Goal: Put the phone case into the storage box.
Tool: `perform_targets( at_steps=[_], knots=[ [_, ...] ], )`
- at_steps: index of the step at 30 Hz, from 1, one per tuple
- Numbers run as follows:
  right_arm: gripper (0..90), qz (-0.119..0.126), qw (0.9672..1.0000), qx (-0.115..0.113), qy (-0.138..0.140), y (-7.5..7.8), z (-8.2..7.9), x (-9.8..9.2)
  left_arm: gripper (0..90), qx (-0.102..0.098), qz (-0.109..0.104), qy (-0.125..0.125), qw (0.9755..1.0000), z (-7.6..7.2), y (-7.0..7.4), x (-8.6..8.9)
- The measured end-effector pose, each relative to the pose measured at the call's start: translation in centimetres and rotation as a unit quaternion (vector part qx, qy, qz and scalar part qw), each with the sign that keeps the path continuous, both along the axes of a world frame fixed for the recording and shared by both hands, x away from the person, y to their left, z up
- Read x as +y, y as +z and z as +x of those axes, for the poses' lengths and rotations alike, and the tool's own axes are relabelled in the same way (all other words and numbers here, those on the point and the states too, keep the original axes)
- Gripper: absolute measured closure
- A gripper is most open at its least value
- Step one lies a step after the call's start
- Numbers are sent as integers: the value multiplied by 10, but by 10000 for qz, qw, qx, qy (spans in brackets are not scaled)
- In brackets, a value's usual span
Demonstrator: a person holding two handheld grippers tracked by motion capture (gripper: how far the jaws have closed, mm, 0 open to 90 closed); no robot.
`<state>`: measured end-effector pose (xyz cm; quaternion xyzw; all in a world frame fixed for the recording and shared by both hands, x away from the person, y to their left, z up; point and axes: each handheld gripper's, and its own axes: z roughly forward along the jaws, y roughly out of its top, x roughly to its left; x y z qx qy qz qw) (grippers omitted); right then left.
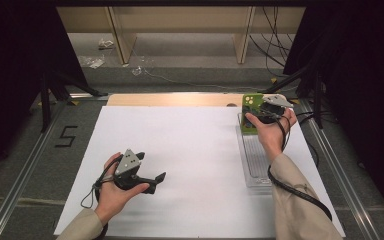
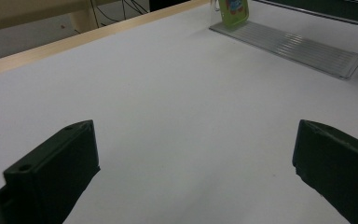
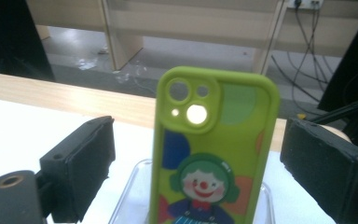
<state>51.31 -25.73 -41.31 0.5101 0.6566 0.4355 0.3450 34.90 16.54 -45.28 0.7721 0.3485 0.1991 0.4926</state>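
A green phone case [image 3: 214, 149] with a clown picture stands upright at the far end of a clear plastic rack [image 1: 254, 155], also seen as the green case [image 1: 252, 112] and far off as the case [image 2: 233, 10]. My right gripper [image 3: 198, 175] is open, its jaws on either side of the case and apart from it. My left gripper [image 1: 152, 182] lies low over the white sheet [image 1: 180, 160] at the near left, open, with nothing between its fingers [image 2: 56, 172].
The clear rack [image 2: 293, 46] lies along the right side of the white sheet. A wooden table edge [image 1: 175, 99] runs behind the sheet. Metal rails [image 1: 25, 160] flank the table, with cables and table legs on the floor beyond.
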Motion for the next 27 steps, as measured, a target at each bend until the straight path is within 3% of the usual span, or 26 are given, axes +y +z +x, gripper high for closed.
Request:
perform_targets(
  at_steps=[27],
  knots=[
    [127,-18,9982,77,601,10,-36,8,0,-1,15,-7,10000,0,0,-1]
  ],
)
